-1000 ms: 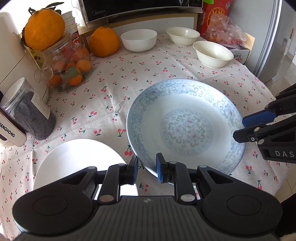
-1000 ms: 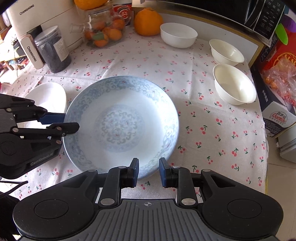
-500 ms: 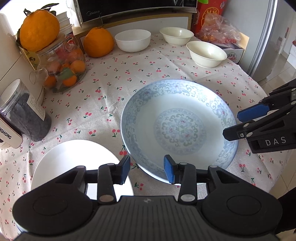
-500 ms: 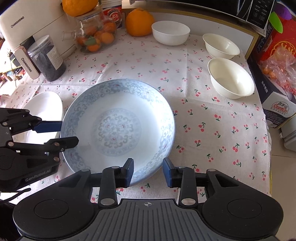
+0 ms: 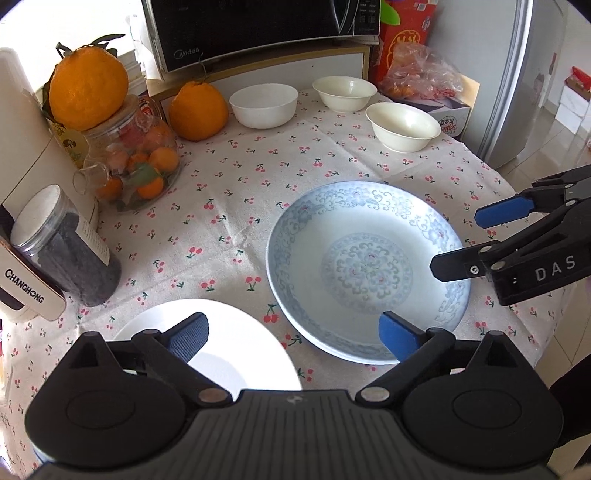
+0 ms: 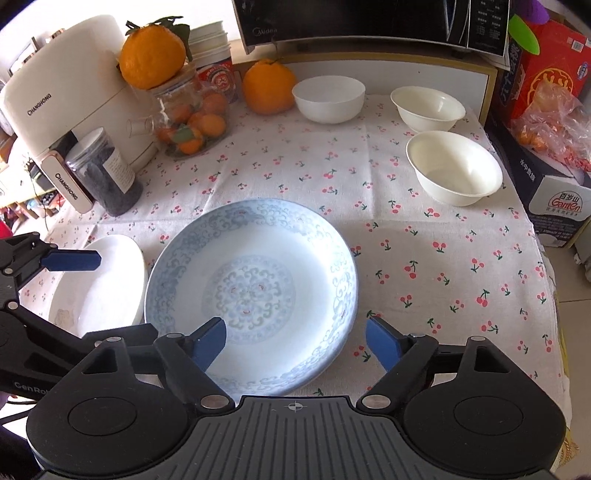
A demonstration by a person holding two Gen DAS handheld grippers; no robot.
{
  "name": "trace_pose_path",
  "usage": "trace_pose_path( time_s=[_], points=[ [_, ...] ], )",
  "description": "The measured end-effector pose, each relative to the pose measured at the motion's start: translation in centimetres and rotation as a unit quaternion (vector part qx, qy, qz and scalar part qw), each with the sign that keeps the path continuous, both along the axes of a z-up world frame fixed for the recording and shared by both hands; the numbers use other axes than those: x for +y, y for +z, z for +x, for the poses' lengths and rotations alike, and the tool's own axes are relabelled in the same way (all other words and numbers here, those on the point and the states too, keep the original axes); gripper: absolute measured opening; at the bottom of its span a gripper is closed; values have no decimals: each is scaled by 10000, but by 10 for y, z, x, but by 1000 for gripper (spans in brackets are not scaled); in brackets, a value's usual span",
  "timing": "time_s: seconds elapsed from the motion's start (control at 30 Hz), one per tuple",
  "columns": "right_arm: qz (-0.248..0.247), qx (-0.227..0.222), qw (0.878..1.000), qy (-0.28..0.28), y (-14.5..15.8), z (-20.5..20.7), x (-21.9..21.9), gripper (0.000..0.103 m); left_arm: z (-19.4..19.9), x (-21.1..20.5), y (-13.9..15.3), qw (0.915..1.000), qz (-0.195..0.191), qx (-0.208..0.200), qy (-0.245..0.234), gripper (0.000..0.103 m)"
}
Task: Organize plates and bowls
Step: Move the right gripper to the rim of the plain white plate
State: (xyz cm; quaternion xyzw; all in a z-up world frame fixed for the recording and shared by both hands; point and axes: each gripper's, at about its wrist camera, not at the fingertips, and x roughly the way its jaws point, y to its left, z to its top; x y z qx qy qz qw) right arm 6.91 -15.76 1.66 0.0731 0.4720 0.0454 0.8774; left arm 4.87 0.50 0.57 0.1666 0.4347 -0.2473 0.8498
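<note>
The blue-patterned plate (image 6: 251,291) lies flat on the cherry-print tablecloth (image 6: 424,251) at the centre of the right wrist frame, with a white plate (image 6: 99,291) just beside it at left. Both the left gripper (image 5: 291,336) and right gripper (image 6: 295,339) stand wide apart, holding nothing. Three white bowls (image 6: 454,171) (all upright) sit at the upper right.

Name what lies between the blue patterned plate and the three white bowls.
Only bare cherry-print tablecloth separates the blue patterned plate from the white bowls, clearest in the right wrist view.

"Midea" on the microwave (image 5: 258,29), "CHANGHONG" on the white appliance (image 6: 55,99), "DAS" on the right gripper (image 5: 469,240), "GenRo" on the left gripper (image 6: 85,295)
</note>
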Motion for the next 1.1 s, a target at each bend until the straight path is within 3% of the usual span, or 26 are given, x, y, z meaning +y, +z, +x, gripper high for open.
trace_pose_path(
  time_s=[0.2,0.5,0.93,1.1],
  points=[
    [59,-625,9980,44,4,-15,15,93,4,29,-2,9996,158,-209,70,102],
    [384,-1178,9899,688,2,-41,66,94,6,77,-6,9988,186,-457,-9,103],
    [864,-885,9826,1383,-27,-52,136,94,18,129,-33,9996,-44,-240,118,102],
    [1063,-631,9844,1254,-40,-44,143,94,23,143,-39,9993,-358,33,138,89]
  ],
)
